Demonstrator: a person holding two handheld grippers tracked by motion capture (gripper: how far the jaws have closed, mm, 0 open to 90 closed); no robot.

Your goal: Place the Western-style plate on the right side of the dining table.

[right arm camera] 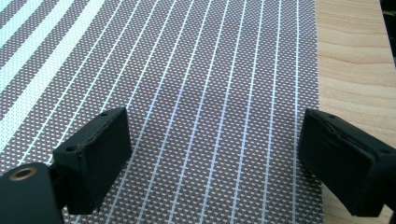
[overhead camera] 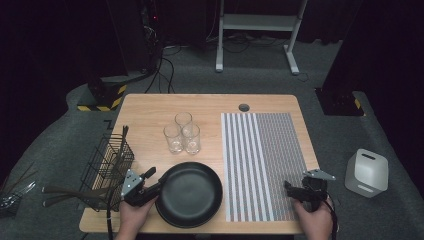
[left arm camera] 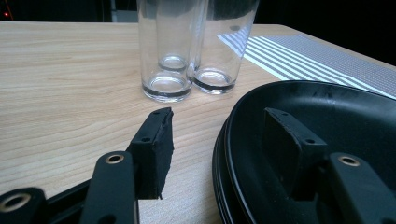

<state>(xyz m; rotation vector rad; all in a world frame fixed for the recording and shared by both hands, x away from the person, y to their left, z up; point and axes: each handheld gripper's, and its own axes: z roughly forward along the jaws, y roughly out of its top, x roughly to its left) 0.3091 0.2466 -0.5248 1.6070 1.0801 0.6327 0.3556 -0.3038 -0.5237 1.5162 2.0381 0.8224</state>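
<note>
A stack of black plates (overhead camera: 192,192) lies at the table's front, left of centre. My left gripper (overhead camera: 156,179) is at its left rim, open. In the left gripper view the black plates (left arm camera: 327,107) have their rim between the jaws of my left gripper (left arm camera: 219,128): one jaw stands outside over the wood, the other inside the top plate, and neither pad presses on the rim. My right gripper (overhead camera: 290,188) hovers low over the front right part of the striped placemat (overhead camera: 260,160). In the right gripper view my right gripper (right arm camera: 215,140) is open over the placemat (right arm camera: 210,56) with nothing between its jaws.
Three clear glasses (overhead camera: 182,134) stand together behind the plates, close ahead in the left gripper view as glasses (left arm camera: 177,51). A black wire basket (overhead camera: 107,167) with utensils sits at the table's left edge. A white box (overhead camera: 367,172) rests on the floor at the right.
</note>
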